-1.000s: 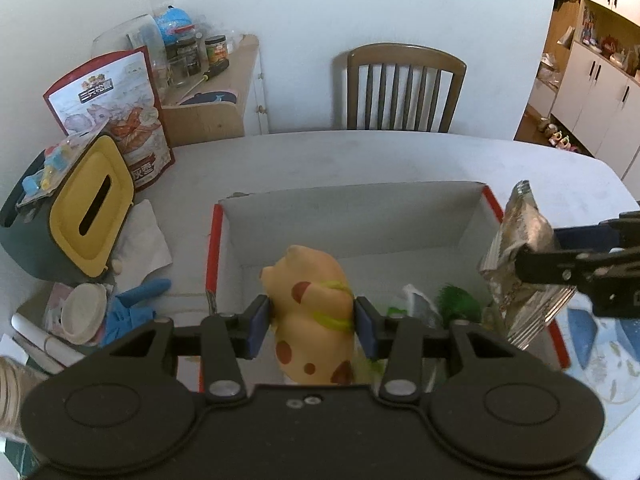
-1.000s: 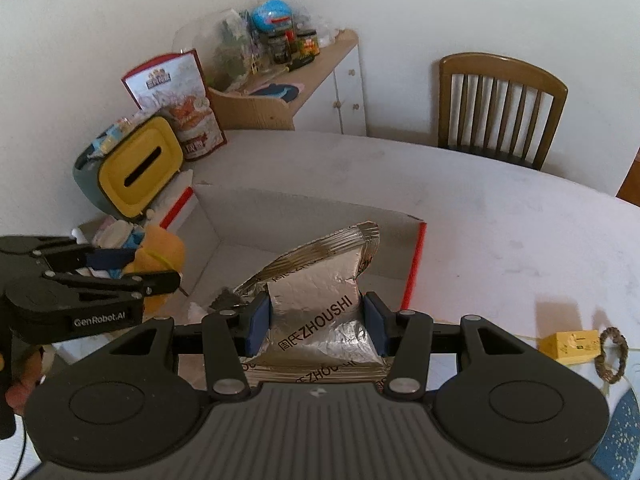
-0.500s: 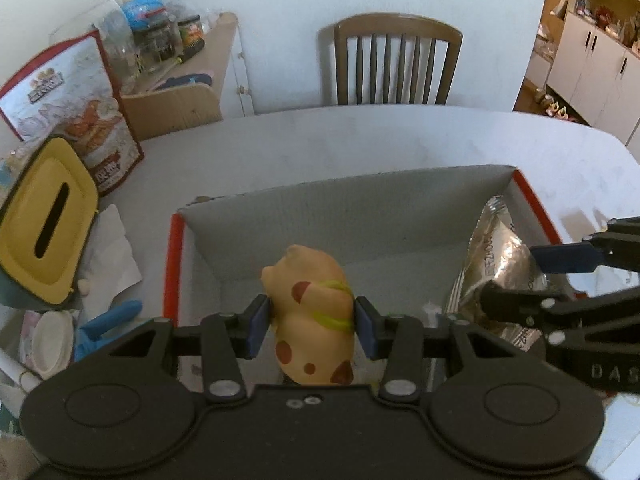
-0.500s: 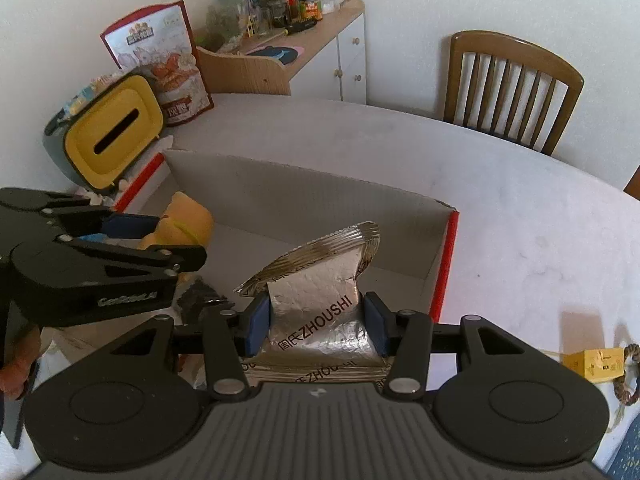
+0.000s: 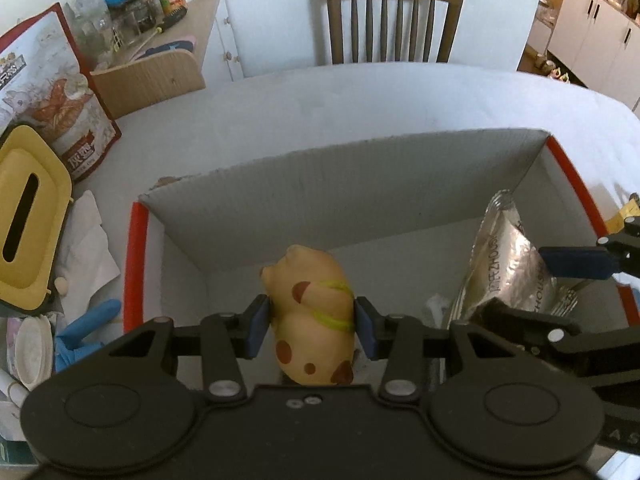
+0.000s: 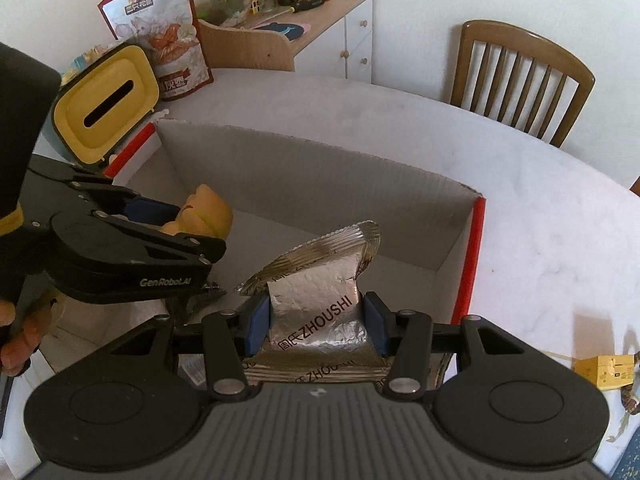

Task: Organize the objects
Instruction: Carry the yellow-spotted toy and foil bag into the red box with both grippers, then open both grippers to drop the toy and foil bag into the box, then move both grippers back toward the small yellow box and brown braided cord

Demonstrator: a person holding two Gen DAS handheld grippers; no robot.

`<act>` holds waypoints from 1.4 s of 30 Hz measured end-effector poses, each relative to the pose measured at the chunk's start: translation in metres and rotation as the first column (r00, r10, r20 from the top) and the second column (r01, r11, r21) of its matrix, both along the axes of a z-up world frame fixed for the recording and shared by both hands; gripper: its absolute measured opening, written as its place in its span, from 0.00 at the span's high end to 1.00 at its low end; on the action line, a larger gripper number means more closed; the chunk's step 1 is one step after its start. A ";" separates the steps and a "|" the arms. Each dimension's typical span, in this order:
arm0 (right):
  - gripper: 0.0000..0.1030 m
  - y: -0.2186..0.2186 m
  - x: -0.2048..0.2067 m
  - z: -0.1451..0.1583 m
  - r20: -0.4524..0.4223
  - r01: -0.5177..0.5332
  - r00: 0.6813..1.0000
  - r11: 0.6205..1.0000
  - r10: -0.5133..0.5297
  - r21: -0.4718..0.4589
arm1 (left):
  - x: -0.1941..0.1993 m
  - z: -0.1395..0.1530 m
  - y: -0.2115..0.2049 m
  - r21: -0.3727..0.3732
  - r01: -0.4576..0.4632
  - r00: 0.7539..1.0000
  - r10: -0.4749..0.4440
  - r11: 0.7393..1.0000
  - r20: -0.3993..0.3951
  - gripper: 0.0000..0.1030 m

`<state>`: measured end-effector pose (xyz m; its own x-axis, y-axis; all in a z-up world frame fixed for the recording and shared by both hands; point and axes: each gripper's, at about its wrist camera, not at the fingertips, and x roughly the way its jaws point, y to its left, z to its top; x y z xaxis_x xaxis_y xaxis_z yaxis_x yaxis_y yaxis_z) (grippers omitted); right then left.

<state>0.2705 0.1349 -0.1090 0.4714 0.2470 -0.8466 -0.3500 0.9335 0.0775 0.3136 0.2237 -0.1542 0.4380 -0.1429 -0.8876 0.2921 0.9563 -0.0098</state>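
At the far left of the white bench (image 5: 360, 120) lies a yellow tissue box (image 5: 28, 224), with a red snack bag (image 5: 52, 88) standing behind it and a blue glove (image 5: 86, 328) beside crumpled tissue nearer the camera. Next comes the open box (image 5: 360, 184), cardboard with red-edged side walls, taking up the middle of the bench.

The left gripper (image 5: 312, 326) hangs over the left half of the box, its blue-padded fingers (image 5: 258, 328) pressed against both sides of a toy (image 5: 314, 312) (a tan, brown-spotted animal with a yellow-green band). The toy is held above the box floor, its snout pointing to the far wall. In the right wrist view the same gripper (image 6: 176, 220) reaches in from the left, with fingertips of the person's hand (image 6: 16, 332) showing at the frame edge.

Farther right, the right gripper (image 6: 318, 320) is clamped on a foil pouch (image 6: 320, 280) printed ZHOUSHI; the pouch stands upright in the right half of the box, near the right wall, its crimped top flaring above the fingers. Whether its bottom touches the box floor cannot be told.

Right of the box, a small yellow block (image 6: 604, 372) lies on the bench. A wooden chair (image 6: 524, 76) stands behind the far edge.
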 end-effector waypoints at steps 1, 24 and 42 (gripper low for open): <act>0.52 0.000 0.000 -0.001 -0.002 -0.002 1.000 1.000 0.002 0.000 | 0.001 -0.002 0.000 0.004 0.000 1.000 0.000 1.000 -0.009 0.57; 0.40 -0.002 -0.014 0.014 0.045 -0.014 0.999 1.000 0.013 0.016 | -0.005 -0.001 0.000 0.008 -0.009 1.000 0.009 1.000 -0.007 0.41; 0.33 -0.041 -0.061 0.065 0.139 -0.039 0.990 0.996 0.028 0.082 | -0.045 0.050 -0.013 -0.052 0.000 0.994 0.006 0.999 0.111 0.39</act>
